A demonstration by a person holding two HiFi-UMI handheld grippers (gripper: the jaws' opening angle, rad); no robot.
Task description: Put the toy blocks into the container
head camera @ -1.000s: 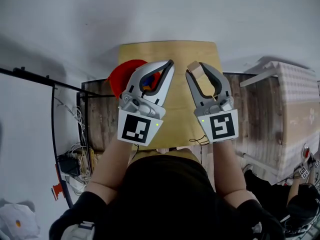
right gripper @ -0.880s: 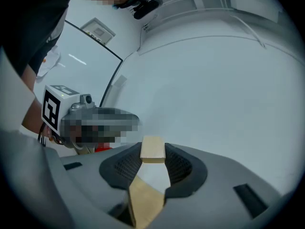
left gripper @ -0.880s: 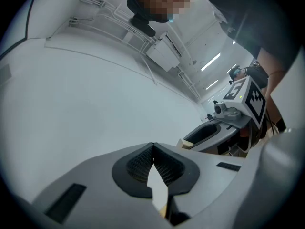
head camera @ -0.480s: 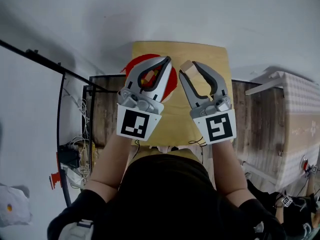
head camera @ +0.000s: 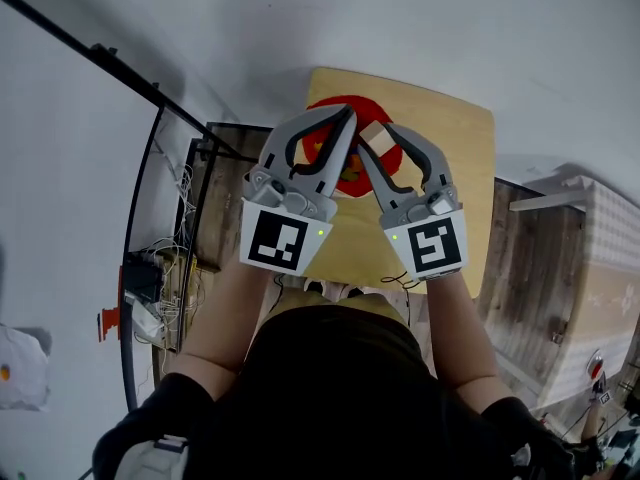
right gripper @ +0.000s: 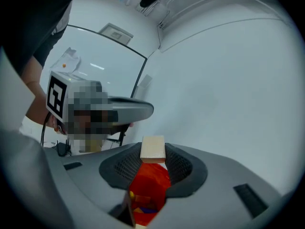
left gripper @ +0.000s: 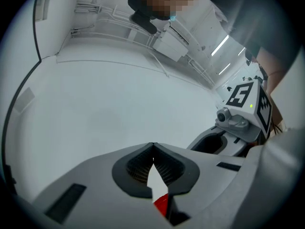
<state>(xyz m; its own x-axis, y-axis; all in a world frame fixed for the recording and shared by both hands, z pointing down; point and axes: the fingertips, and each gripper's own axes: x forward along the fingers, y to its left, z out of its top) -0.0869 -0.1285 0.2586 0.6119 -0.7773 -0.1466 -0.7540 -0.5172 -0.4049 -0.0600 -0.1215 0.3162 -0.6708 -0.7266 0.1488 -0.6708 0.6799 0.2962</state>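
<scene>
In the head view, the left gripper [head camera: 347, 118] had its fingers [head camera: 310, 124] clenched tip to tip with nothing between them. The right gripper [head camera: 371, 140] was grasping a pale wooden block [head camera: 375, 135] at its very fingertips. Both tips sat close together over the red container [head camera: 350, 175], which stood on the desk [head camera: 455, 158]. From above, the block overlapped the container's round outline, a little toward the right gripper's side of its middle. How high it hung could not be told here.

In the left gripper view, the closed fingers [left gripper: 138, 168] met along a seam. Only a sliver of the container [left gripper: 162, 205] showed beneath them, and the right gripper [left gripper: 238, 125] hung just beside.

In the right gripper view, the block [right gripper: 153, 149] was pinched by its side faces, its end poking past the fingers [right gripper: 183, 168]. The container [right gripper: 151, 187] lay straight below the gap, its mouth open, with coloured blocks [right gripper: 139, 207] already inside. The drop looked to turn on that: the container sat under the block rather than ahead of it, so only the right hand had anything to let go.
</scene>
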